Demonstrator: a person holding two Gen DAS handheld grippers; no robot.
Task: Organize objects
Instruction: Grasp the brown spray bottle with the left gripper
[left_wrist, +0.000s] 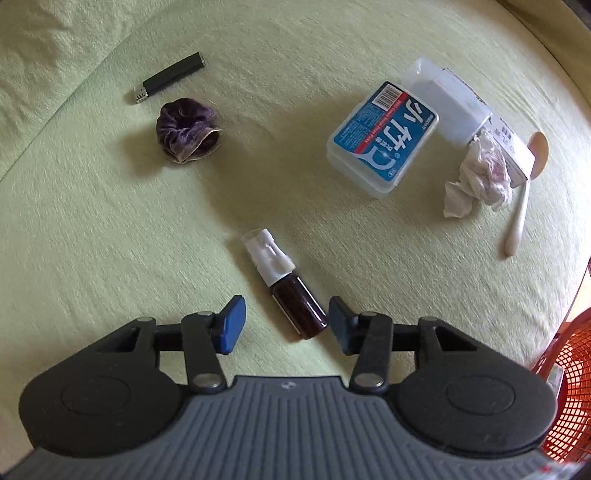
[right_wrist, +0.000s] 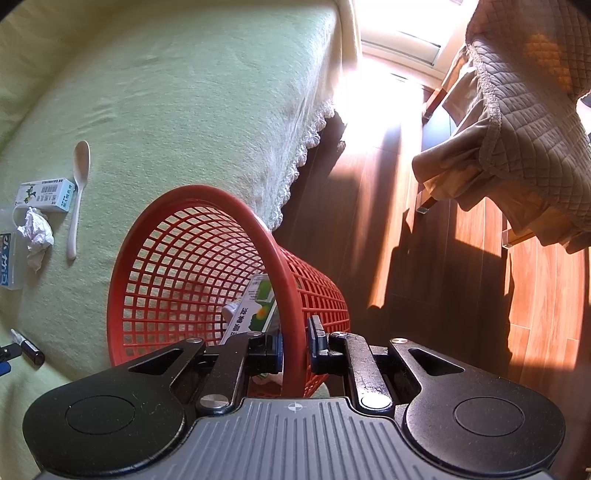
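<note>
While my right gripper (right_wrist: 295, 345) clamps the basket (right_wrist: 207, 199) rim, my left gripper (left_wrist: 286, 325) stands open astride the bottle (left_wrist: 291, 295) lying on the bed (left_wrist: 110, 240); I'd close squarely across its brown body.

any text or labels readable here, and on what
Floss box: large white characters on blue, not surely readable; barcode and small print too small.
White carton: barcode and print, too small.
Green carton in basket: characters blurred.
Bottle, lighter: none seen.
</note>
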